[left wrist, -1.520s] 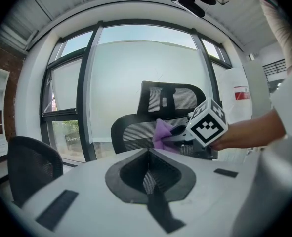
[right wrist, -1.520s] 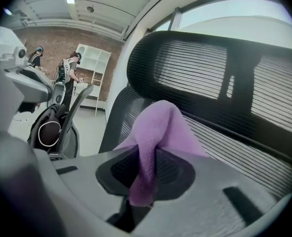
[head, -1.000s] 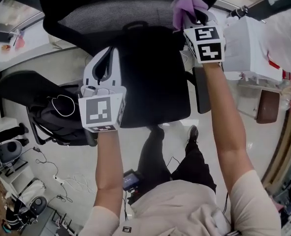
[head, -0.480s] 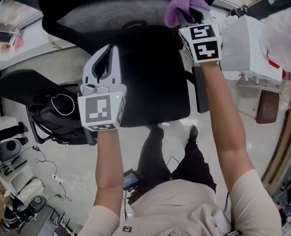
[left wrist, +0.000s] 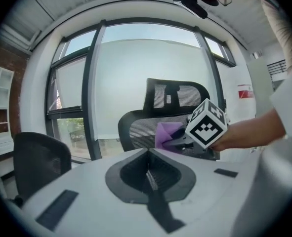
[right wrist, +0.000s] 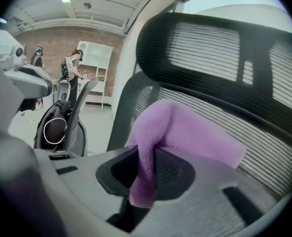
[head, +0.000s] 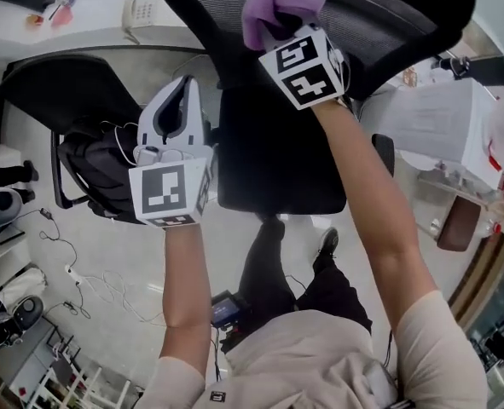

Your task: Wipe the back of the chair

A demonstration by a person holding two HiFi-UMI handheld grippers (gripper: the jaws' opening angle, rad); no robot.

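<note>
At top centre, the right gripper, clamped on a purple cloth, meets the chair back. The left gripper, centre left, has its jaws together.

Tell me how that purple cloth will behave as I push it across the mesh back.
Likely floppy: the purple cloth bunches in soft folds from the right gripper. It probably drags on the ribbed mesh back rather than sliding freely.
</note>
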